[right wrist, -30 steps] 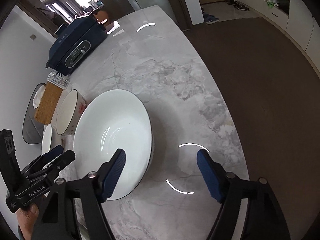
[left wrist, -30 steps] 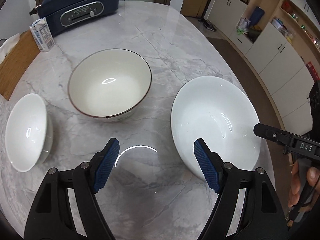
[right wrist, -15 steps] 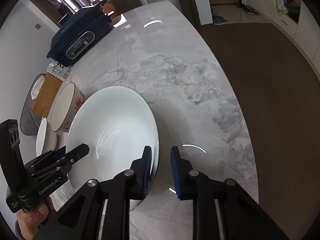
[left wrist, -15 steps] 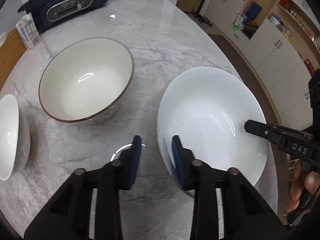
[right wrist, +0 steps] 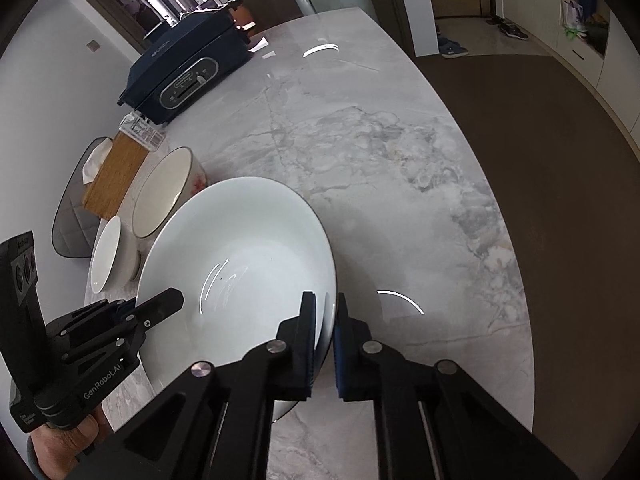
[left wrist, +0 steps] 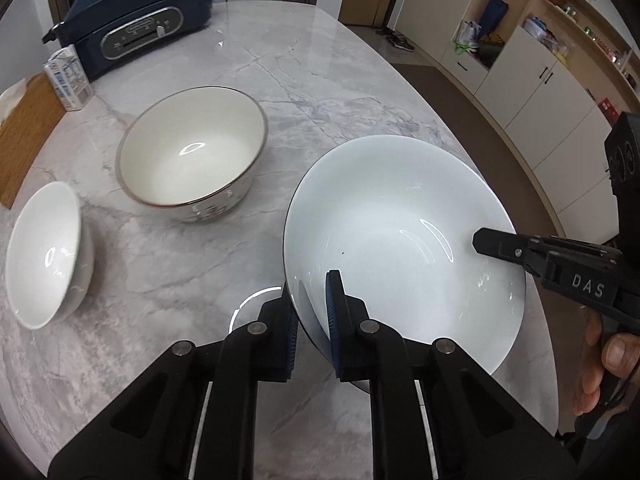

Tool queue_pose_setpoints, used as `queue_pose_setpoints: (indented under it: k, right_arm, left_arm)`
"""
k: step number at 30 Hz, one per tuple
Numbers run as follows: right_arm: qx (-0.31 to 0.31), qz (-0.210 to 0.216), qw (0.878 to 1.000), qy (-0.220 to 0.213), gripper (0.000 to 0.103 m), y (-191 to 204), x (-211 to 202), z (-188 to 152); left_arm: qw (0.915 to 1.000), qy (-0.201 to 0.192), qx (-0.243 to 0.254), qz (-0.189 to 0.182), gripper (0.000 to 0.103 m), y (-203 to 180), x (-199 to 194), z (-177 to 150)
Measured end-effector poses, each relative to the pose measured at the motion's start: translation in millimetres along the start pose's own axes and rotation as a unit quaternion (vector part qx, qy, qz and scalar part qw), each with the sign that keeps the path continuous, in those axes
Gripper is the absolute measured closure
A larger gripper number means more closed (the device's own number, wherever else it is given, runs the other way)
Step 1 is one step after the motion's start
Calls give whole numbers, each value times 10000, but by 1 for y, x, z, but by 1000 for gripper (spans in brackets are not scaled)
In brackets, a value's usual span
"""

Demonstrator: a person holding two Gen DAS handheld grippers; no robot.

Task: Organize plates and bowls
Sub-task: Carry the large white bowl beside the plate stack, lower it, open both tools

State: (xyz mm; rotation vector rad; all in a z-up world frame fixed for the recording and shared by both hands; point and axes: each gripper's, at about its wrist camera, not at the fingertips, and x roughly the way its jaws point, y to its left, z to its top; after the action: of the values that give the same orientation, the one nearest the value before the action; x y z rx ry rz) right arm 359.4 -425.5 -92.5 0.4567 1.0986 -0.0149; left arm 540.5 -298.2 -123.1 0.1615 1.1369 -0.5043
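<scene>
1. Both claws, apart a second ago, now clamp opposite rims of the large white bowl (left wrist: 400, 240): left gripper (left wrist: 310, 320), right gripper (right wrist: 324, 332).
2. The bowl sits near the marble table (left wrist: 340, 92)'s right edge, ready for lifting toward the rimmed bowl (left wrist: 192, 152).

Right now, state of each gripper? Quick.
Left gripper: closed on the near-left rim of the large white bowl.
Right gripper: closed on the same bowl's opposite rim.
</scene>
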Motion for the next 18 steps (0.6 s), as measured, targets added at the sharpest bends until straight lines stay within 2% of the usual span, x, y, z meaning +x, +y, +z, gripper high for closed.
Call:
queue_pose_setpoints:
  k: [9,18]
  right_arm:
    - [-448,189,9988,32,92,58,-4,-36]
    - [-752,202,9967,244,91,105,25,-59]
  left_arm:
    - [9996,-135,-204,102,92,45,-49,-53]
    - [9980,-70,-583,227,92,97,-51,-90]
